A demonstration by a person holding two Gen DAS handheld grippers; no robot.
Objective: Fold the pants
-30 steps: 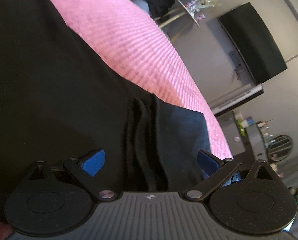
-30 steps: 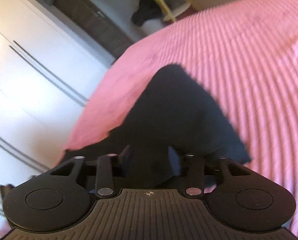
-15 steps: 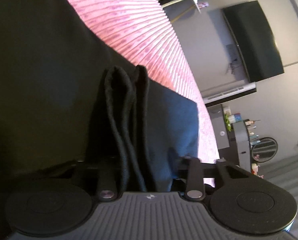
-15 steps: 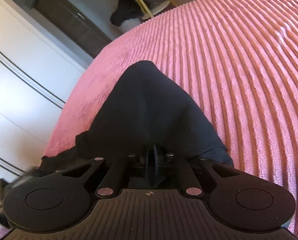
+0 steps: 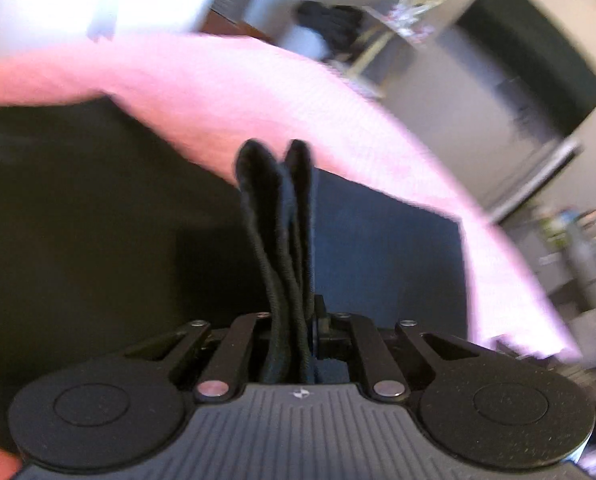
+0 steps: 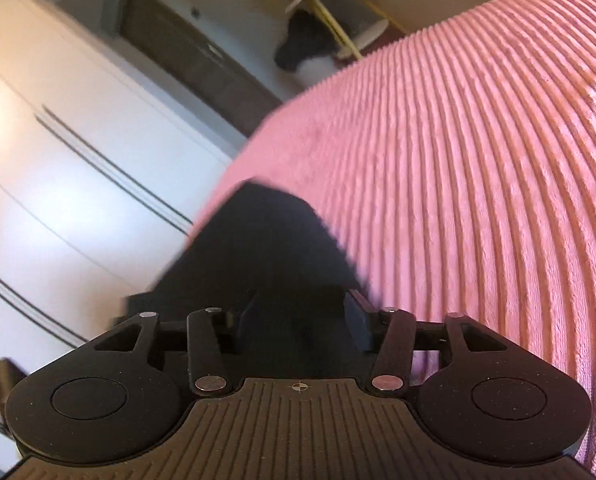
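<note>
In the left wrist view, the left gripper has its jaws drawn tight together on a bunched ridge of the black pants, which stands up from between the fingers in two rounded folds. The rest of the pants spreads out flat and dark on both sides of that ridge, lying on a pink ribbed bedspread that curves across the upper half of the picture. Beyond the bed, blurred, stand a small round side table with a dark piece of clothing beside it, a dark flat screen on the grey wall, and a cluttered shelf at the far right. In the right wrist view, the right gripper has its jaws apart, with a fold of the pants lying loosely in the gap between them; the cloth rises in a dark peak ahead of the fingers and rests near the edge of the bedspread. The blue pad of one finger shows beside the cloth on the right. To the left are white wardrobe doors, and at the top the side table with the dark clothing hanging beneath it.
</note>
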